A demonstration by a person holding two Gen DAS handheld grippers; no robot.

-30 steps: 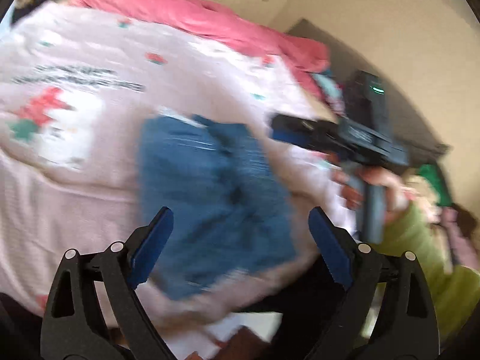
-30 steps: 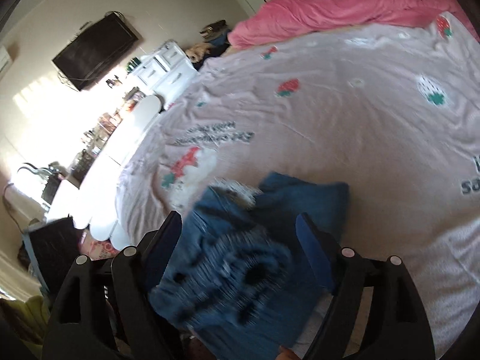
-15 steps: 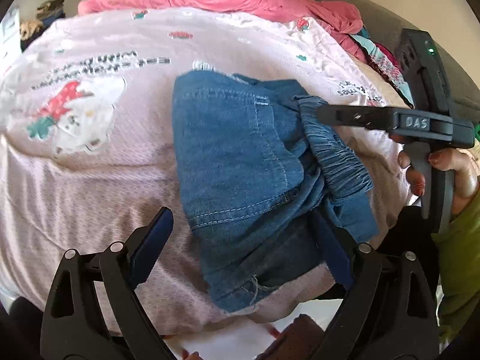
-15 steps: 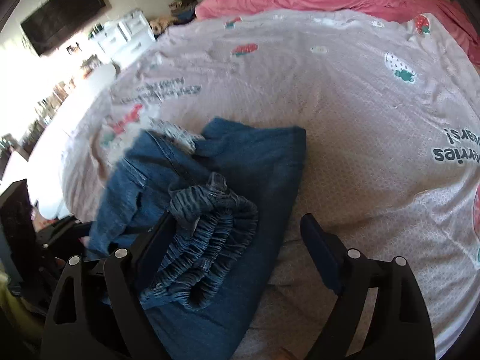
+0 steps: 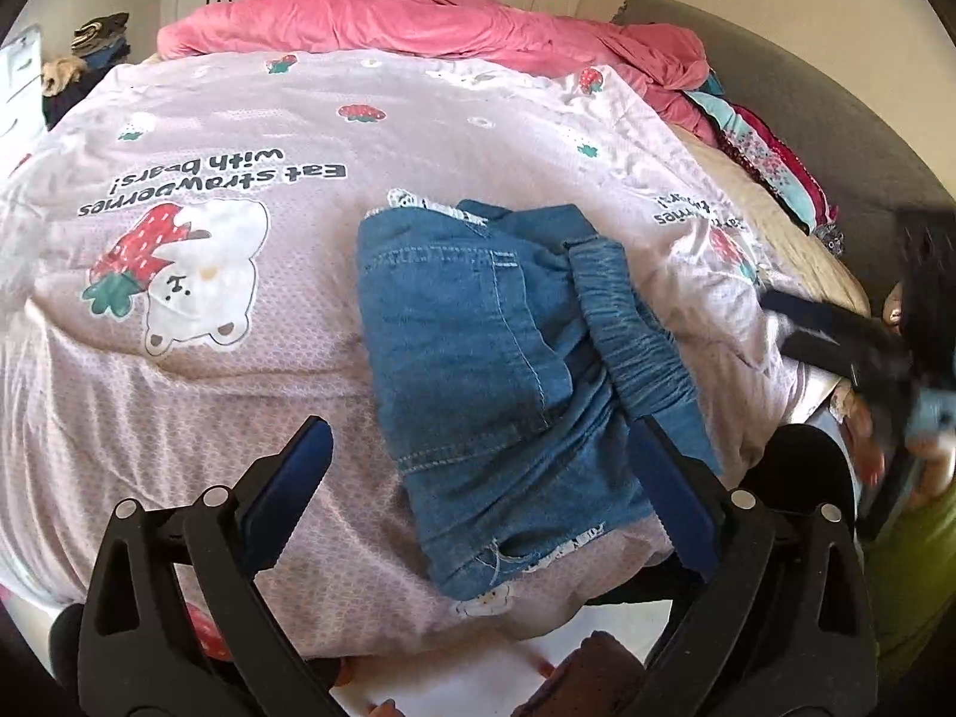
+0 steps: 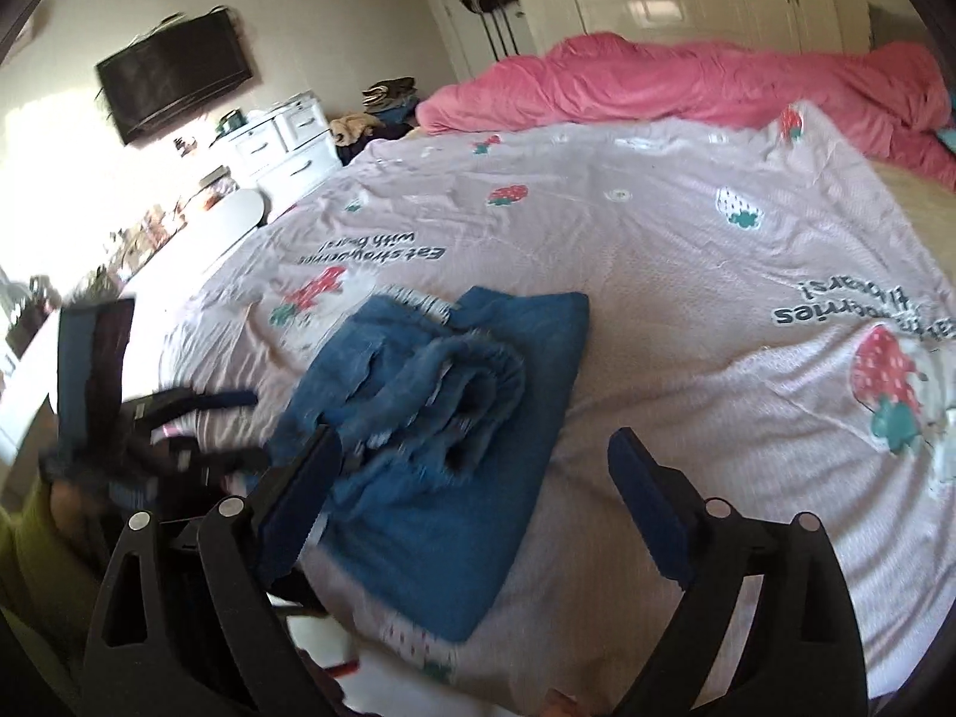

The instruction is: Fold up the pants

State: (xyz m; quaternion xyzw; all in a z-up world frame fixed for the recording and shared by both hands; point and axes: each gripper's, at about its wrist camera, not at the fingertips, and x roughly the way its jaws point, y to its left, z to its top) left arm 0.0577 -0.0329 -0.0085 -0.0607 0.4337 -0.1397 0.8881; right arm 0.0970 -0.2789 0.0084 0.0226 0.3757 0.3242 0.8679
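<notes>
1. Two tools are seen: the left tool (image 5: 478, 478) and the right tool (image 6: 478, 496). Both have just been spread wide, and nothing is pinched.
2. The pants (image 5: 508, 370) are laid on the bed (image 5: 239, 388), just ahead of both tools.
3. The pants look folded small, but the stretchy top is bunched, so some tidying may be left.

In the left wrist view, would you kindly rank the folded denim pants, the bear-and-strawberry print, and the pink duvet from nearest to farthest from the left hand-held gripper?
1. Folded denim pants: just ahead of the left hand-held gripper, toward its right finger.
2. Bear-and-strawberry print: farther, left.
3. Pink duvet: far edge of the bed.
</notes>
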